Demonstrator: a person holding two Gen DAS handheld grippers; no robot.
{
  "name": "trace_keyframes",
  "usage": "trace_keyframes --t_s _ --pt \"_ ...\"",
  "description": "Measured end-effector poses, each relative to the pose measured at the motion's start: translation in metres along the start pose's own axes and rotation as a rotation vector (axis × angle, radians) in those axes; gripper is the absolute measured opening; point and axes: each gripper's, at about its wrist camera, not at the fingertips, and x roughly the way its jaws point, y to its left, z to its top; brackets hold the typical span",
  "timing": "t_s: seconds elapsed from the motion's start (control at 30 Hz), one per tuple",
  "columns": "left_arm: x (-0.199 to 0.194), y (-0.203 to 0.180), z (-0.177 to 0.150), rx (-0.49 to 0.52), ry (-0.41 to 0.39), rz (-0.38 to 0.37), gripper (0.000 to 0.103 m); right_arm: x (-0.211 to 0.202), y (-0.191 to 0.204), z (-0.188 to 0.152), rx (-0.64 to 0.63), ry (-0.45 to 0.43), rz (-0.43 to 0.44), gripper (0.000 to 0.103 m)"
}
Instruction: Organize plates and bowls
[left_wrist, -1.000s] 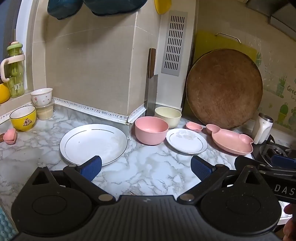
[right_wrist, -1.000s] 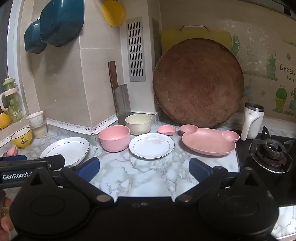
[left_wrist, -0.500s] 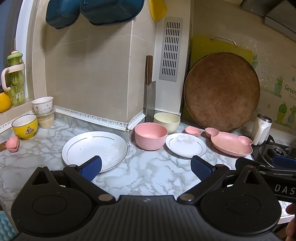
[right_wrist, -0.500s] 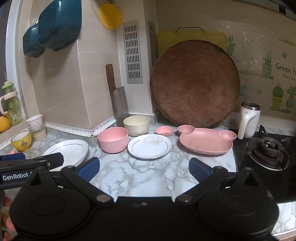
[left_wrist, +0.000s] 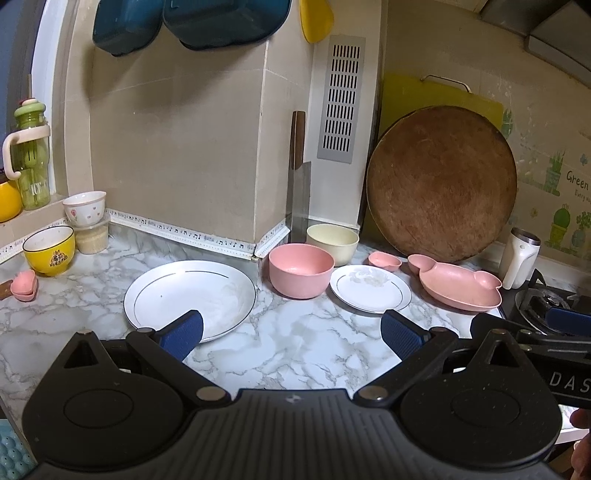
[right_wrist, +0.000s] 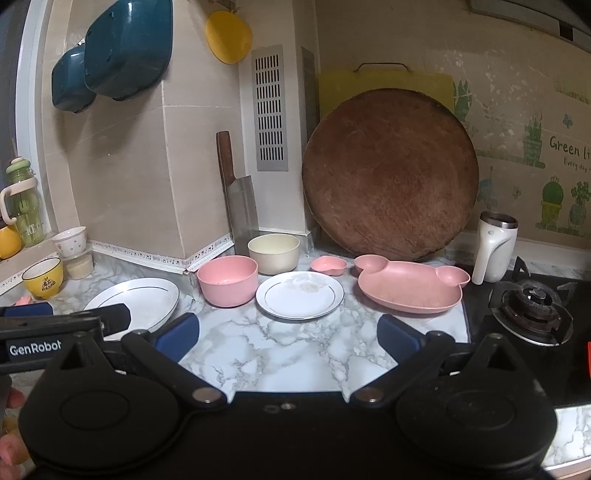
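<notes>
On the marble counter (left_wrist: 295, 343) lie a large white plate (left_wrist: 190, 297) at left, a pink bowl (left_wrist: 301, 269), a cream bowl (left_wrist: 332, 243) behind it, a small white plate (left_wrist: 370, 288), a tiny pink dish (left_wrist: 384, 261) and a pink bear-shaped plate (left_wrist: 460, 286). The right wrist view shows the same row: large white plate (right_wrist: 138, 301), pink bowl (right_wrist: 227, 280), cream bowl (right_wrist: 273, 253), small white plate (right_wrist: 300, 294), bear-shaped plate (right_wrist: 410, 290). My left gripper (left_wrist: 291, 334) is open and empty near the counter's front. My right gripper (right_wrist: 288, 334) is open and empty too.
A round wooden board (right_wrist: 389, 192) and a cleaver (right_wrist: 242, 206) lean on the back wall. A white mug (right_wrist: 493, 245) stands by the gas burner (right_wrist: 532, 304) at right. A yellow bowl (left_wrist: 50, 249), a white bowl (left_wrist: 85, 208) and a green bottle (left_wrist: 31, 171) sit at far left.
Both cameras have tilted upward and drawn back slightly, so the dishes sit lower in view and more wall shows. Nothing on the counter has moved; both grippers stay open.
</notes>
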Motion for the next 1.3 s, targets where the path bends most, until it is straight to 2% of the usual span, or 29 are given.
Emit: trace_keyframes --t_s 0.9,1.3 --pt "0.007 0.002 0.000 0.025 0.045 -0.038 0.103 -0.002 0.002 -0.001 0.011 0.033 -0.061 0.103" --pt "0.009 0.012 -0.002 0.000 0.067 -0.057 0.103 -0.003 0.010 -0.002 0.001 0.040 -0.066 0.103"
